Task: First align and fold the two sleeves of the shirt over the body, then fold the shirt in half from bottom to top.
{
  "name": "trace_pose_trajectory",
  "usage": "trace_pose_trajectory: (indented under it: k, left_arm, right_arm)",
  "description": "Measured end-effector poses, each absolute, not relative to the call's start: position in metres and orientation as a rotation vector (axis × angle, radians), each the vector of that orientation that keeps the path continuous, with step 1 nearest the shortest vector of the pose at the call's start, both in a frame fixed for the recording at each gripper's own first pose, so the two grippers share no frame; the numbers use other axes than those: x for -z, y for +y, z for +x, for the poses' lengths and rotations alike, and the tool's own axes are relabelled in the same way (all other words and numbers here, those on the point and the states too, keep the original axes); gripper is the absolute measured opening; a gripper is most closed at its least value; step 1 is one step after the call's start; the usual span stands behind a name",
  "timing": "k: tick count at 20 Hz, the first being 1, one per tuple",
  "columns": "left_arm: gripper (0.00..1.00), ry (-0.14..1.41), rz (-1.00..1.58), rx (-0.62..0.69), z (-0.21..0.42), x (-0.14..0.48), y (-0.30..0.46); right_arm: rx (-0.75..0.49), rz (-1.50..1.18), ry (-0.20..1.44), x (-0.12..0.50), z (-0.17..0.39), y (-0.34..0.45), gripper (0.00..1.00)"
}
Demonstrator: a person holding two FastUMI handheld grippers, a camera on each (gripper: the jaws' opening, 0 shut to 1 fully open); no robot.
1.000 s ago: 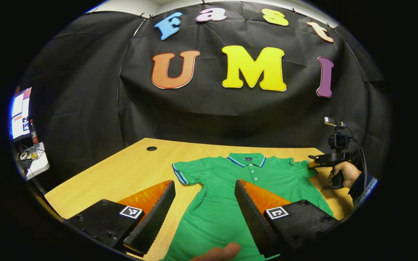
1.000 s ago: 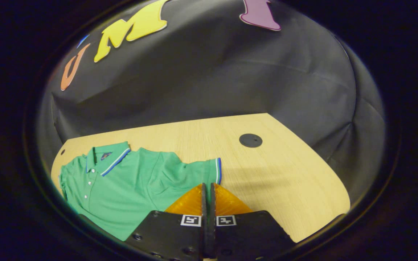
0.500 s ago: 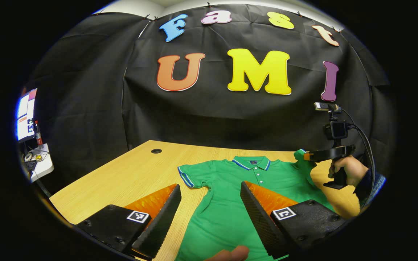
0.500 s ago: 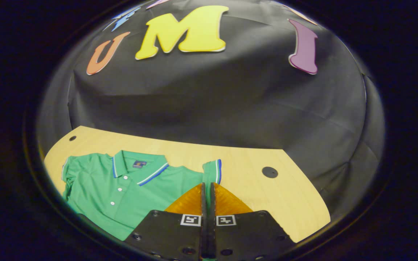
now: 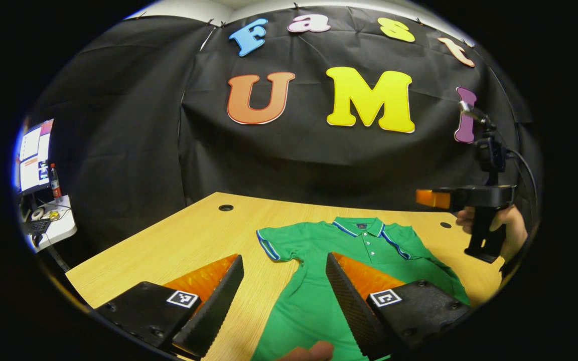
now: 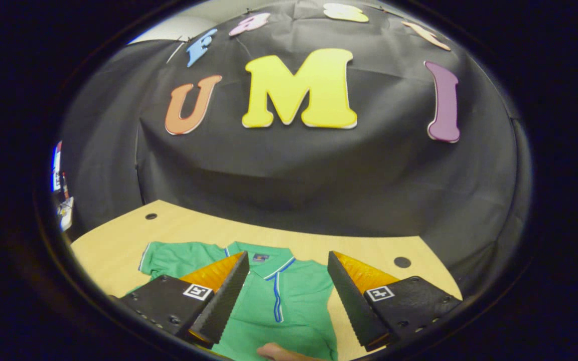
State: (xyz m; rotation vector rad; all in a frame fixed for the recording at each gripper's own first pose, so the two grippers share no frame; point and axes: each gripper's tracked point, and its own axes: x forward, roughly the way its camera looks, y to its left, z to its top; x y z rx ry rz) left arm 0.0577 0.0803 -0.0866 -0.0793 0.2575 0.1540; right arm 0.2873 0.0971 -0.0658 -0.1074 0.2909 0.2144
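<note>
A green polo shirt [image 5: 319, 281] lies flat on the wooden table [image 5: 168, 245], collar toward the far wall. Its right sleeve [image 5: 399, 246] is folded over the chest, its blue trim running down the front [image 6: 276, 301]. The left sleeve [image 5: 271, 241] is spread out on the table [image 6: 168, 258]. My left gripper [image 5: 284, 258] hovers open above the shirt's lower left side with nothing between its fingers. My right gripper [image 6: 289, 255] is open over the chest and folded sleeve, holding nothing. In the left gripper view a hand holds the right gripper [image 5: 432, 199] raised at the right.
A monitor [image 5: 33, 155], a bottle [image 5: 55, 180] and a small white stand [image 5: 53, 225] are off the table's left end. Round cable holes [image 5: 226, 207] [image 6: 402, 261] mark the far corners. A person's fingertip [image 5: 314, 351] shows at the bottom edge.
The right gripper carried the right sleeve over the shirt's body, let it go, opened and rose above the table. The left gripper stayed open and hardly moved.
</note>
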Motion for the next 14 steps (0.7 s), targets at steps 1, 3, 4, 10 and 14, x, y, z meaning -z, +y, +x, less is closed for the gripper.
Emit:
trace_pose_trajectory:
  k: [1,3,4,10,14]
  left_arm:
    - [1.00,0.260,-0.064,-0.172,0.058,0.085,0.085]
    - [1.00,0.244,-0.055,-0.198,0.057,0.079,0.093]
    - [1.00,0.232,-0.067,-0.201,0.057,0.075,0.094]
    - [1.00,0.274,-0.105,-0.224,0.087,0.061,0.100]
    - [1.00,0.261,-0.158,-0.168,0.115,0.040,0.097]
  right_arm:
    - [-0.207,-0.110,0.264,0.053,0.276,0.090,0.95]
    - [-0.195,-0.095,0.211,0.026,0.248,0.076,0.96]
    - [-0.204,-0.095,0.180,0.012,0.230,0.070,0.95]
    - [-0.217,-0.093,0.044,-0.020,0.121,0.030,0.95]
    - [-0.310,-0.058,0.035,-0.003,0.065,0.023,0.96]
